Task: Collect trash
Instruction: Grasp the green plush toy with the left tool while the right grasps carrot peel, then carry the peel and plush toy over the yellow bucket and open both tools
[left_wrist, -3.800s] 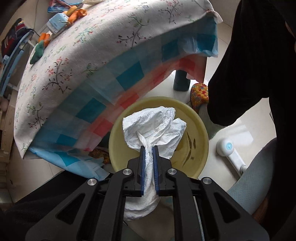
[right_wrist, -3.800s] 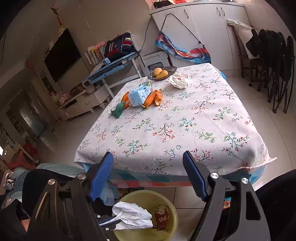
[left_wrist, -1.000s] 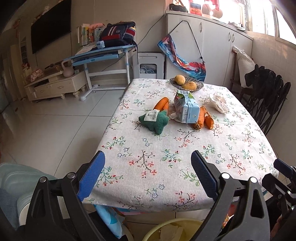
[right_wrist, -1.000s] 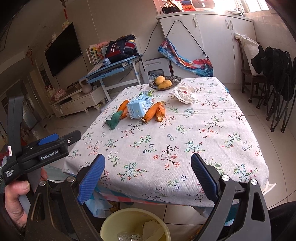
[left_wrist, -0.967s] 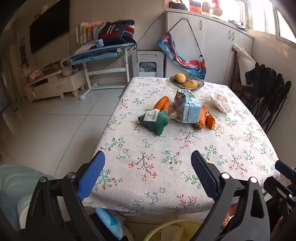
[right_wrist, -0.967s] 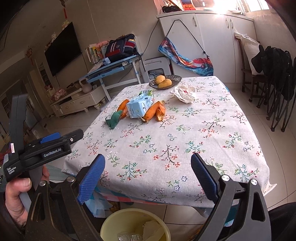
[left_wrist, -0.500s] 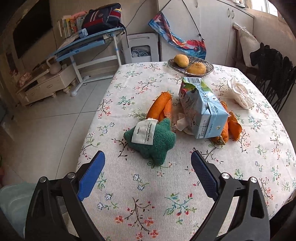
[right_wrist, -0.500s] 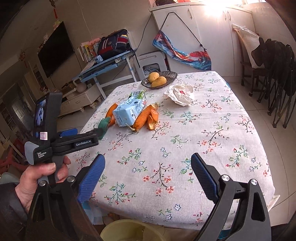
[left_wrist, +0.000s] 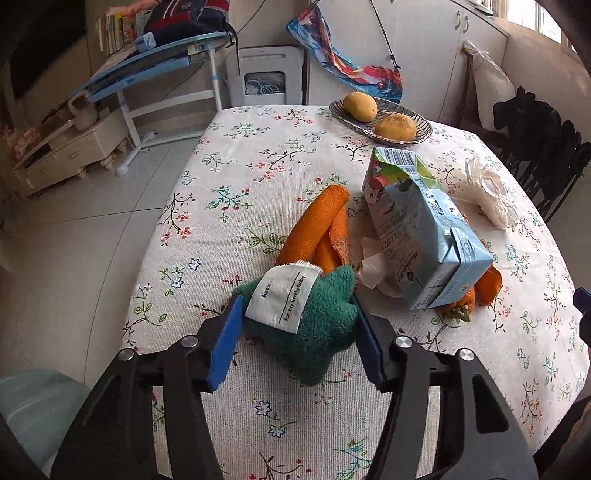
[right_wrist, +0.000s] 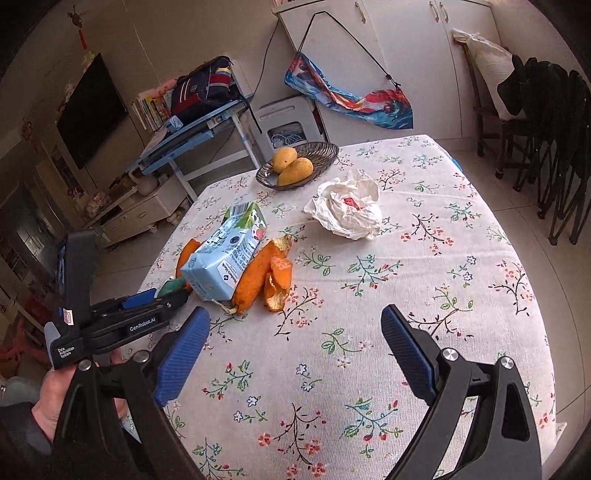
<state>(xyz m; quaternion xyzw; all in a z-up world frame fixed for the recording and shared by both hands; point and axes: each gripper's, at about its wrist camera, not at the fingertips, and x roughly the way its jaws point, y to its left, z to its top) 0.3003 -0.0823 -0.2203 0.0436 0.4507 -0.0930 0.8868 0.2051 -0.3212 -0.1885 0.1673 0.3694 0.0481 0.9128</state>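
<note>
A green plush toy (left_wrist: 306, 325) with a white label lies on the flowered tablecloth (left_wrist: 236, 177), against an orange plush carrot (left_wrist: 314, 229). My left gripper (left_wrist: 295, 332) straddles the green plush. Its jaws are closing, the blue pads reach the plush's sides, and the plush looks unsquashed. A blue milk carton (left_wrist: 421, 236) lies to the right on orange peel (right_wrist: 277, 277). Crumpled white paper (right_wrist: 347, 210) sits farther back. My right gripper (right_wrist: 295, 354) hangs open over bare cloth with nothing between its fingers. In the right wrist view a hand holds the left gripper (right_wrist: 162, 295) at the left.
A wire basket (right_wrist: 325, 151) with two yellow fruits stands at the table's far end. Dark chairs (right_wrist: 554, 129) line the right side. A blue desk (right_wrist: 199, 125) and white cabinets (right_wrist: 406, 48) stand behind. The table's left edge drops to tiled floor (left_wrist: 74, 236).
The left gripper has come forward and down onto the green plush, and its jaws have narrowed around it. The right gripper has advanced over the table; the yellow bin has left view.
</note>
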